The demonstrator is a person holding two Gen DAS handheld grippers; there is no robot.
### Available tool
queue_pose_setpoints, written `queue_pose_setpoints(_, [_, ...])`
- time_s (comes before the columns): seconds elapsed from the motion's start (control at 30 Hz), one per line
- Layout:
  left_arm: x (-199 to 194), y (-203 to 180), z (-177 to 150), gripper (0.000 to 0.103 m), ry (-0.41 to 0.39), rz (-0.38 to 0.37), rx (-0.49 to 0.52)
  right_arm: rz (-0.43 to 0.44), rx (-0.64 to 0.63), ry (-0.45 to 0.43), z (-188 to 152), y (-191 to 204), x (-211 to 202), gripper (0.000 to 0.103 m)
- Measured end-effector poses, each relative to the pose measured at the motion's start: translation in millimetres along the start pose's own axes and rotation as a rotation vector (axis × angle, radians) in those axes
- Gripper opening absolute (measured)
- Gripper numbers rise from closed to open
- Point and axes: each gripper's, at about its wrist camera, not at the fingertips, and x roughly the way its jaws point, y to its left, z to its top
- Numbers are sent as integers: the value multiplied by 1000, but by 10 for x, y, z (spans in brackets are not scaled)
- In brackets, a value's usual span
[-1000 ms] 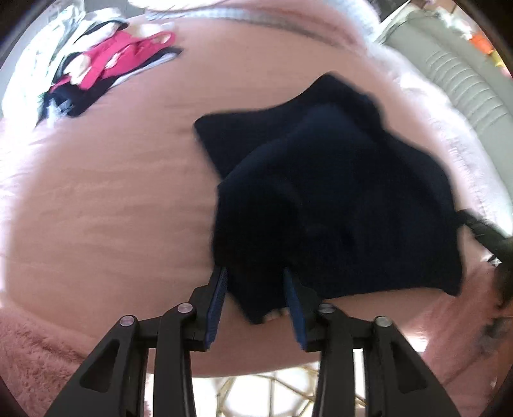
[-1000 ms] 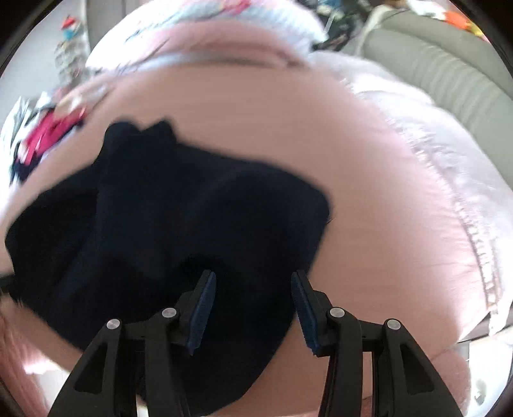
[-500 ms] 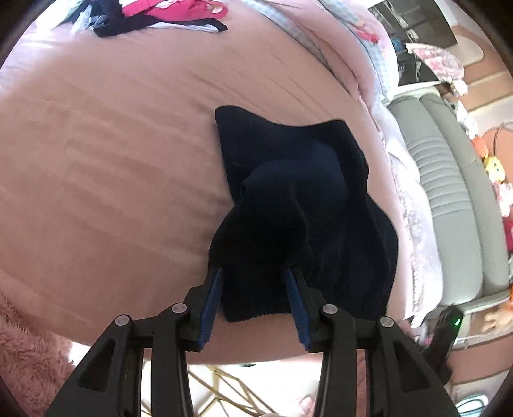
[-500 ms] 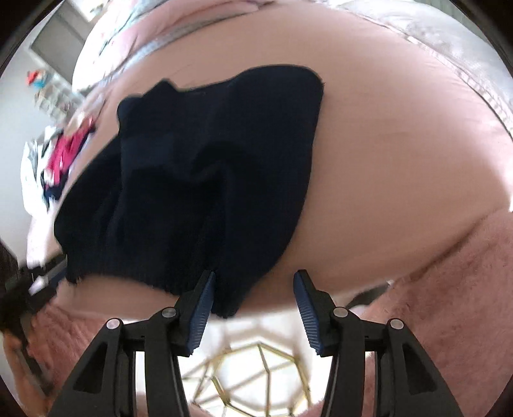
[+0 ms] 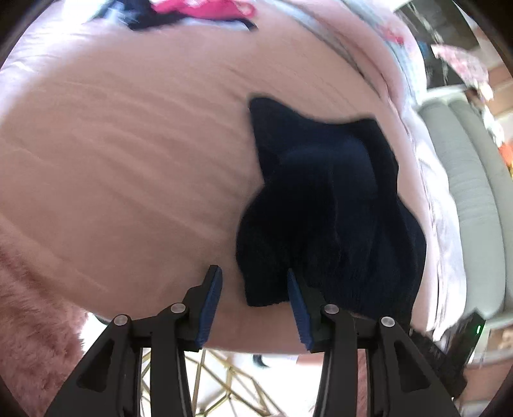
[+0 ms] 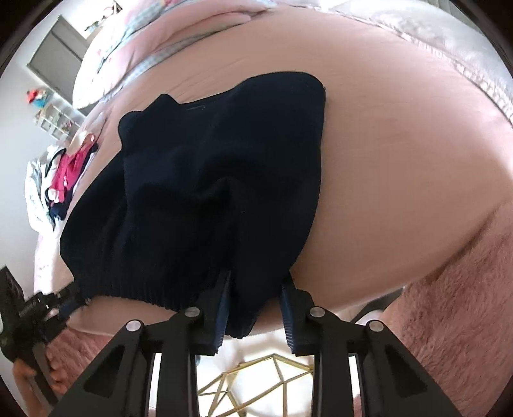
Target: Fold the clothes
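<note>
Left wrist view: the left gripper (image 5: 253, 304) is seen nearest, its blue-padded jaws set wide apart, with a lower corner of the dark navy sweater (image 5: 327, 218) lying between them; no pad is seen pressing on the knit. Below the sweater's hem, past the edge of the pink bed cover (image 5: 128, 166), a gold wire frame (image 5: 224, 385) shows on a pale floor, and a fluffy pink throw (image 5: 29, 336) hangs to the left of the sweater. The sweater is spread, rumpled, on the bed cover, its ribbed hem nearest. To the right of the sweater a grey padded seat (image 5: 471, 205) stands beside the bed. Beyond the sweater, well apart from it, a pile of clothes (image 5: 192, 12) in pink, white and navy is cut off by the frame edge and blurred.

From the right wrist view, the right gripper (image 6: 255, 314) is held with its jaws wide, and a hanging fold of the sweater (image 6: 208, 179) drops between them; whether cloth is touched cannot be told. Left of the sweater's hem the left gripper (image 6: 69, 296) is seen at its corner, held by a hand (image 6: 35, 375) that is largely hidden. A shelf unit (image 6: 56, 120) beyond the sweater is too small to make out.
</note>
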Motion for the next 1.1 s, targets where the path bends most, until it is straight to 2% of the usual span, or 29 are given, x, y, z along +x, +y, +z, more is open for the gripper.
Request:
queue_pose_setpoints(0.03, [27, -49, 9, 39, 4, 12, 27, -10, -33, -1, 22, 40, 25, 28])
queue_pose_setpoints(0.07, [31, -111, 32, 31, 4, 15, 53, -19, -82, -1, 50, 110, 38, 24])
queue_pose_setpoints(0.1, [27, -155, 51, 20, 7, -7, 69, -20, -118, 2, 84, 176, 42, 12])
queue_pose_setpoints(0.17, [-59, -224, 92, 12, -4, -71, 73, 18, -130, -2, 172, 249, -23, 8])
queue_pose_setpoints(0.3, [-564, -325, 133, 12, -87, -216, 82, 101, -112, -113, 360, 321, -556, 5])
queue_pose_setpoints(0.4, [-1142, -453, 100, 11, -138, -348, 126, 194, -112, -209, 436, 352, -1202, 5])
queue_pose_setpoints(0.5, [-1608, -614, 89, 12, -185, -423, 190, 264, -159, -305, 441, 430, -1825, 5])
queue_pose_setpoints(0.57, [-1576, -739, 180, 12, -169, -404, 207, 272, -192, -349, 461, 485, -2067, 5])
queue_pose_setpoints(0.6, [-1543, -748, 208, 12, -152, -385, 213, 248, -205, -350, 507, 501, -2059, 5])
queue_pose_setpoints(0.67, [-1343, -725, 416, 12, -102, -302, 203, 181, -204, -311, 714, 521, -1791, 5])
queue_pose_setpoints(0.73, [-1606, -839, 541, 12, -180, -318, 240, 136, -189, -271, 1005, 528, -1484, 5])
queue_pose_setpoints(0.77, [-1738, -895, 604, 12, -220, -327, 259, 135, -191, -291, 1200, 538, -1426, 5])
queue_pose_setpoints(0.83, [-2001, -1008, 729, 12, -298, -343, 295, 115, -264, -423, 1452, 795, -1671, 5])
queue_pose_setpoints(0.97, [-2527, -1235, 980, 12, -455, -374, 369, 202, -341, -690, 1475, 1132, -2644, 5])
queue_pose_setpoints(1.0, [-2658, -1291, 1042, 12, -494, -381, 387, 218, -345, -735, 1447, 1174, -2787, 5])
queue_pose_setpoints(1.03, [-2699, -1294, 1056, 12, -506, -383, 394, 229, -341, -754, 1425, 1212, -2818, 5])
queue_pose_setpoints(1.1, [-2494, -1163, 971, 12, -448, -361, 376, 233, -324, -732, 1338, 1196, -2677, 5])
